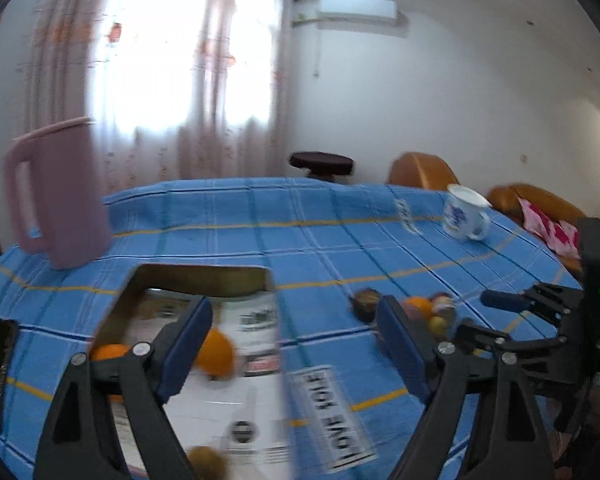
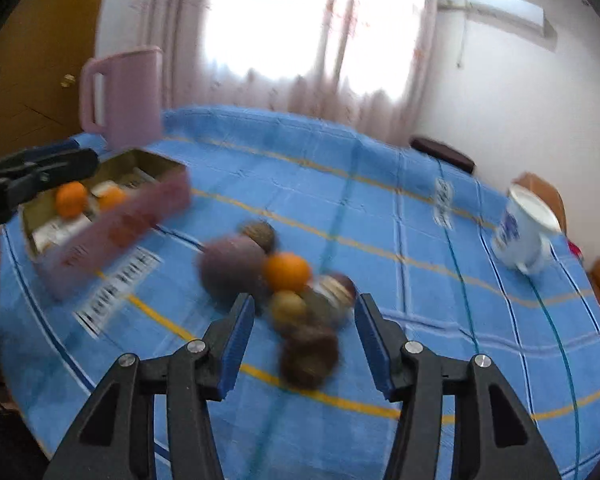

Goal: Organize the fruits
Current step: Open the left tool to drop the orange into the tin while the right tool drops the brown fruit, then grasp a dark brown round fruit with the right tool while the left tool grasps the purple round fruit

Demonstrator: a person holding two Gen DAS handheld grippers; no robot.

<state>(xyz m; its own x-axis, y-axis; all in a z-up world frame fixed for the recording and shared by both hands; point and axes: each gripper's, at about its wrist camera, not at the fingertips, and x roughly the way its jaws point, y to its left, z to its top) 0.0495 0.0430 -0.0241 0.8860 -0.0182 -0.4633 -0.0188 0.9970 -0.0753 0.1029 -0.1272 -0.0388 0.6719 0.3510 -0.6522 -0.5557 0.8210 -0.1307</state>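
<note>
Right tool (image 2: pixel 304 344) gapes over fruit pile (image 2: pixel 288 280); only left view shows kiwi (image 1: pixel 206 462)

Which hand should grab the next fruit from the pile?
Probably the right. The right gripper is open and points at the fruit pile, a brown fruit just ahead of it. The left gripper, also open, hangs over the box that holds two oranges.

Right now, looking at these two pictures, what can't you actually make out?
- Right wrist view: the dark fruits in the pile are motion-blurred, so their kinds are unclear; only the orange reads.
- Left wrist view: the left gripper hides part of the box, so its fruit count is uncertain.
- Both views: print on the box and cloth labels is smeared.
</note>
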